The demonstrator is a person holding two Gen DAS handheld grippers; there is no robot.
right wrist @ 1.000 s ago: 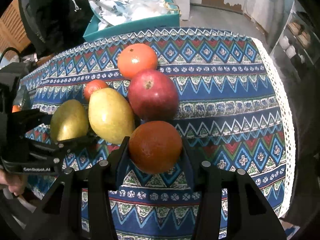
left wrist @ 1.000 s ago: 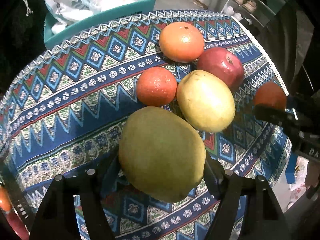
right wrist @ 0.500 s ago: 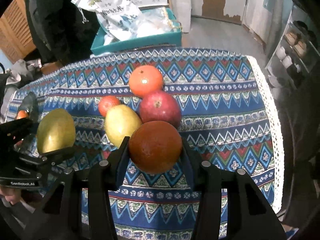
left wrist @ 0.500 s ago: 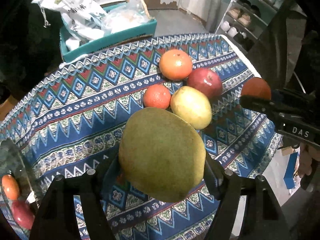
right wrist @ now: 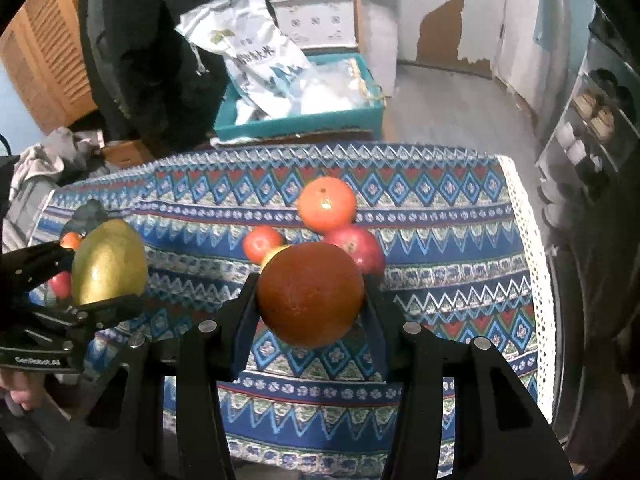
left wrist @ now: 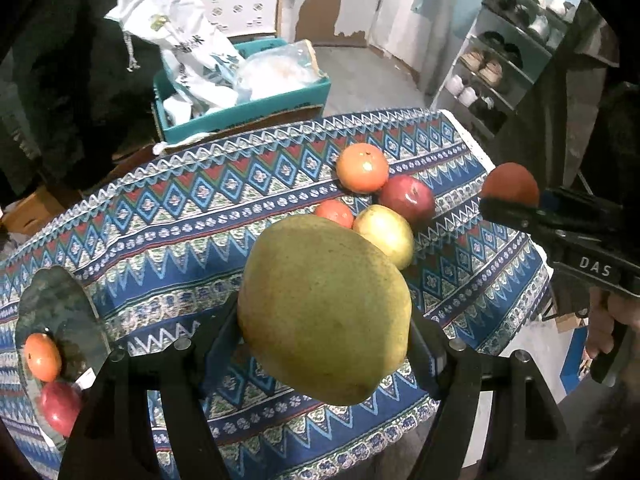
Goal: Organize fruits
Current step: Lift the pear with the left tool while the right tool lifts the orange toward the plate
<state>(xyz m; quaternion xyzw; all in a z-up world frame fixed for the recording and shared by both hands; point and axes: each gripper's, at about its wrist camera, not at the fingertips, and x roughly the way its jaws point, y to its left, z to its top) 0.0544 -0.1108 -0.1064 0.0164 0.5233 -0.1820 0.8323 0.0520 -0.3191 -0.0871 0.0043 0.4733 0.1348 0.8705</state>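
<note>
My left gripper (left wrist: 324, 320) is shut on a large green mango (left wrist: 324, 304) and holds it well above the patterned tablecloth (left wrist: 160, 216). My right gripper (right wrist: 310, 300) is shut on a dark orange (right wrist: 310, 294), also raised; it shows in the left wrist view (left wrist: 510, 188). On the cloth lie a big orange (left wrist: 362, 168), a red apple (left wrist: 406, 200), a small orange (left wrist: 334, 213) and a yellow mango (left wrist: 384, 234), bunched together. A glass plate (left wrist: 64, 308) at the left edge holds a small orange (left wrist: 42, 356) and a red apple (left wrist: 60, 406).
A teal box (left wrist: 248, 108) with white bags stands behind the table. A shoe rack (left wrist: 500, 64) is at the right. The table's lace edge (right wrist: 532, 240) runs down the right side. A person in dark clothes (right wrist: 152, 48) stands at the back left.
Both grippers have risen and pulled back from the table with their fruits. The fruit cluster looks smaller and the glass plate has come into view at the left.
</note>
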